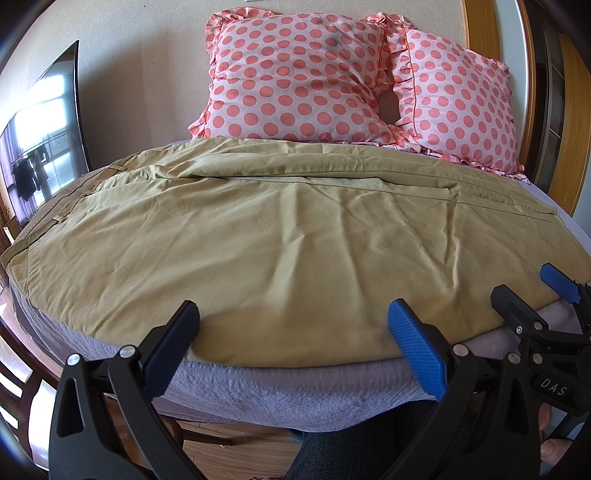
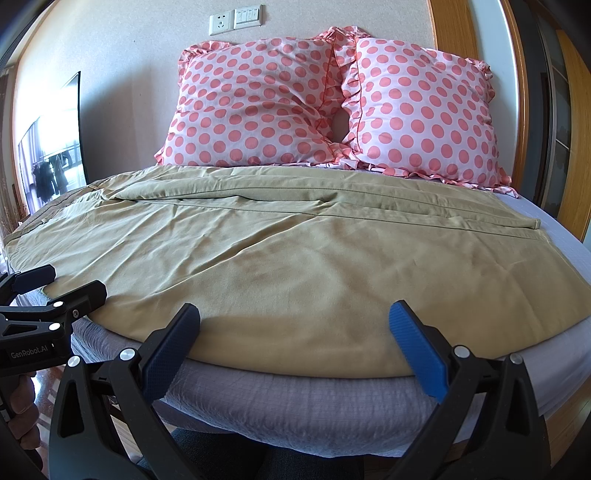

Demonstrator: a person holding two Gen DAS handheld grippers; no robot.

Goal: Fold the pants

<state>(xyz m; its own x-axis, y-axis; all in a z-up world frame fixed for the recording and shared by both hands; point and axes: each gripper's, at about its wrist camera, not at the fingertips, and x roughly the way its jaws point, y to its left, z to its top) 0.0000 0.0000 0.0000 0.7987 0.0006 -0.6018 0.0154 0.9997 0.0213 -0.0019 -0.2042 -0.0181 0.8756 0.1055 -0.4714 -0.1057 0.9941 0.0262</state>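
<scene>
Khaki pants (image 1: 258, 236) lie spread flat across the bed, waistband at the left, leg hems at the right; they also fill the right wrist view (image 2: 288, 266). My left gripper (image 1: 293, 317) is open and empty, its fingers just above the pants' near edge. My right gripper (image 2: 294, 317) is open and empty, at the same near edge further right. The right gripper shows at the right of the left wrist view (image 1: 532, 284), and the left gripper at the left of the right wrist view (image 2: 70, 282).
The bed has a grey-lilac sheet (image 1: 280, 395) (image 2: 295, 402). Two pink polka-dot pillows (image 1: 295, 77) (image 2: 417, 110) lean on the wall behind the pants. A TV (image 1: 44, 129) stands at the left. Wooden door frame (image 2: 454, 33) at the right. Wooden floor below.
</scene>
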